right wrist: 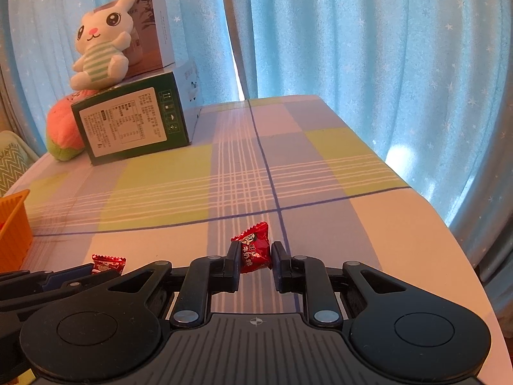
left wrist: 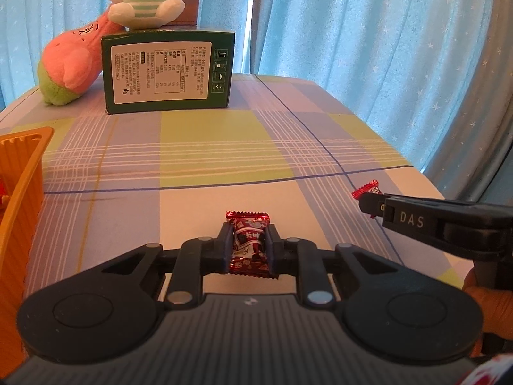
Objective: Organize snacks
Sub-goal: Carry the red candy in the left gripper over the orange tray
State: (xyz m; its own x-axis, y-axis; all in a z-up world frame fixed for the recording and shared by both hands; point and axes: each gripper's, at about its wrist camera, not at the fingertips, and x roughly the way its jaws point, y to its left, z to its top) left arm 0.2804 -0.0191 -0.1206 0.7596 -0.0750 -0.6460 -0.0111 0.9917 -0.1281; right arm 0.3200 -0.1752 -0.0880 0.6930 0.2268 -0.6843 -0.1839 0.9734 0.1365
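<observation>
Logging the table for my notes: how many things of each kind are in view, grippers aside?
Red candies: 2
Plush toys: 2
Boxes: 3
Orange bins: 1
Total: 8

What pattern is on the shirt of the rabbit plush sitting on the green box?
Pale green and white horizontal stripes on the rabbit plush, clearest in the right wrist view.

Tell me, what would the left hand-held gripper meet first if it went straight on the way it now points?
Probably the checked tablecloth: the left hand-held gripper, shut on a red candy, points downward at bare cloth. The green box stands farther on, slightly left. Depth is unclear.
</observation>
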